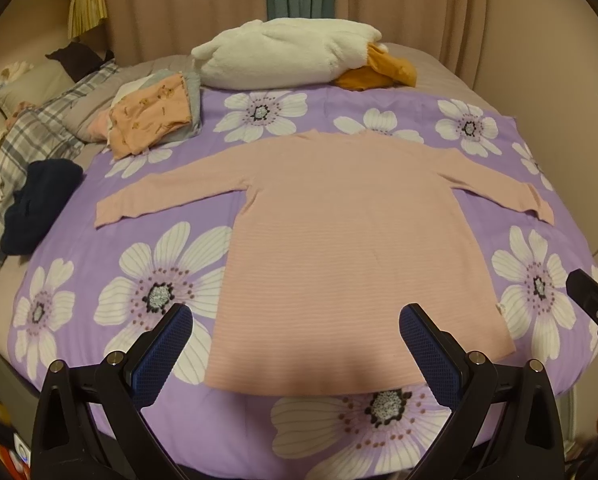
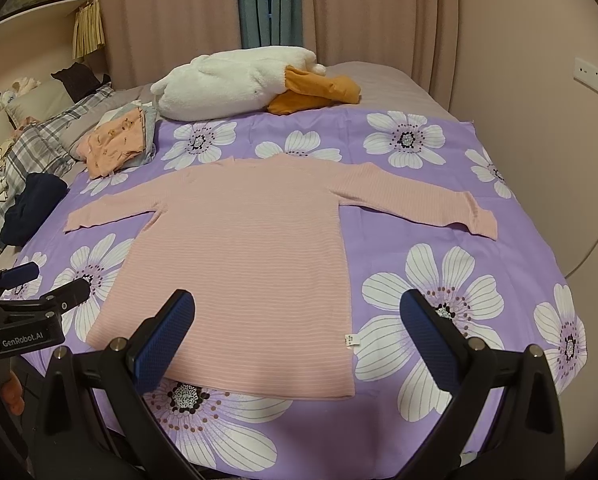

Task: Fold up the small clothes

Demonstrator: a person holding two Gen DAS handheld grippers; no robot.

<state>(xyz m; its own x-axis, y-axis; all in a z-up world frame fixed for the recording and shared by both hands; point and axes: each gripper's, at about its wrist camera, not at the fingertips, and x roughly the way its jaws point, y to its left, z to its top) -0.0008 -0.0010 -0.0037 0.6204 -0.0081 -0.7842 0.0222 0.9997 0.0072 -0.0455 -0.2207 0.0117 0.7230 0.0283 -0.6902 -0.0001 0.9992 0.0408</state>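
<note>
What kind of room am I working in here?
Most likely a bedroom: the pink top lies flat on a bed under a purple floral sheet, with a plaid pillow and drawn curtains behind.

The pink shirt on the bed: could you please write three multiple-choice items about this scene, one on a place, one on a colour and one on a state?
1. Where does the pile of folded clothes lie relative to the pink shirt?
A. beyond its left sleeve
B. on its hem
C. beyond its right sleeve

2. What colour is the cloth under the shirt?
A. green, striped
B. purple with white flowers
C. plain grey

3. How does the shirt lie?
A. folded in half
B. crumpled in a ball
C. flat, both sleeves spread out

Answers: 1 A, the pile sits far left near the plaid bedding. 2 B, flowers surround the shirt. 3 C, no fold shows, and the left gripper and right gripper hang open, apart from it.
</note>
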